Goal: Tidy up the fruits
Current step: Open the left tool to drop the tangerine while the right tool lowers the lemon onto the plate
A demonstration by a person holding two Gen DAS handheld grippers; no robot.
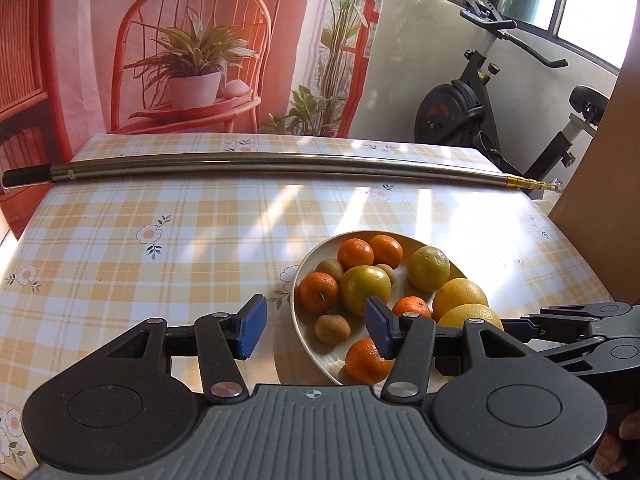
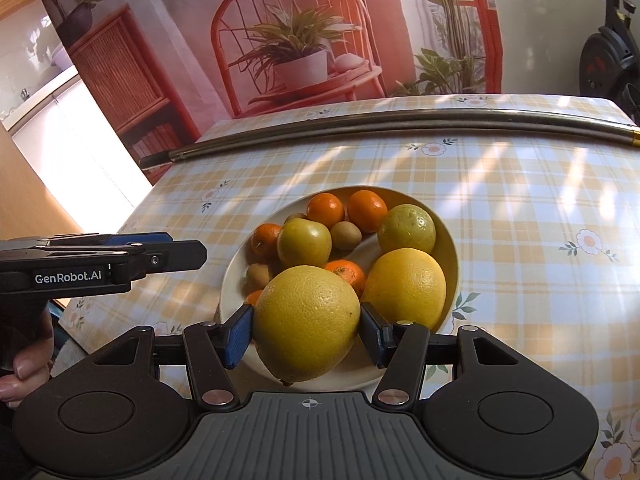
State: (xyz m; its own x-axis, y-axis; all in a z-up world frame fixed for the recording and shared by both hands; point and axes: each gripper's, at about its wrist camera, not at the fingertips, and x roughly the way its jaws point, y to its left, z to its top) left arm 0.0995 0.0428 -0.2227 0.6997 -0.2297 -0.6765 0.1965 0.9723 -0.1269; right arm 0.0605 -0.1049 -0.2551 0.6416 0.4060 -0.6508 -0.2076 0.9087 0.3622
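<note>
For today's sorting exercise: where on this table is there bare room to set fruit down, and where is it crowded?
Free: the checked tablecloth between the metal rod and the plate, left of the plate, and the strip right of the plate. Crowded: the plate itself, heaped with fruit, and its near rim, where the right hand-held gripper grips a yellow citrus.

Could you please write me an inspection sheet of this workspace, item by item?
Surface: table under a yellow checked floral cloth, sunlit in patches.
Job's things: white plate holding mandarins, small brown fruits, two greenish fruits and a large yellow citrus; a second large one, the yellow grapefruit, is gripped over the plate's near rim.
Clutter: long metal pole across the far side.
Grippers: left gripper open, nothing between its pads; right gripper shut on the yellow grapefruit.
Cables: nothing seen.
Surroundings: printed backdrop of a chair and plants, exercise bike by the window.
</note>
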